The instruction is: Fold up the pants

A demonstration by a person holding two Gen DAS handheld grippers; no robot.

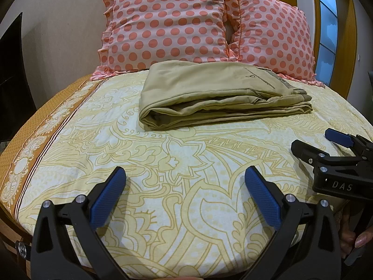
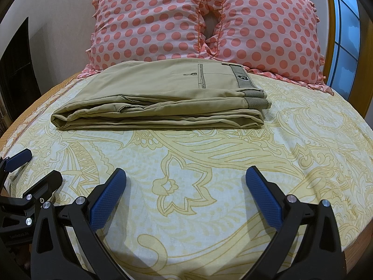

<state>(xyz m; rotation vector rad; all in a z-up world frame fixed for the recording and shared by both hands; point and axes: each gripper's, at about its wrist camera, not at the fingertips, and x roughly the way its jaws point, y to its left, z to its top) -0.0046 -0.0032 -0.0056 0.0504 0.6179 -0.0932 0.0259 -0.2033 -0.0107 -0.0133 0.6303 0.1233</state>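
The khaki pants [image 1: 209, 93] lie folded in a flat stacked bundle on the bed, just in front of the pillows; they also show in the right wrist view [image 2: 158, 95], waistband to the right. My left gripper [image 1: 185, 175] is open and empty above the sheet, well short of the pants. My right gripper [image 2: 186, 175] is open and empty, also short of the pants. The right gripper shows at the right edge of the left wrist view [image 1: 326, 144], and the left gripper at the left edge of the right wrist view [image 2: 30, 165].
A yellow patterned bedsheet [image 1: 186, 210] covers the bed [image 2: 209, 198]. Two pink polka-dot pillows [image 1: 167, 23] [image 2: 268, 23] stand against the wall behind the pants. A window with a wooden frame [image 2: 345, 28] is at the right. The bed's orange border [image 1: 35, 144] runs at the left.
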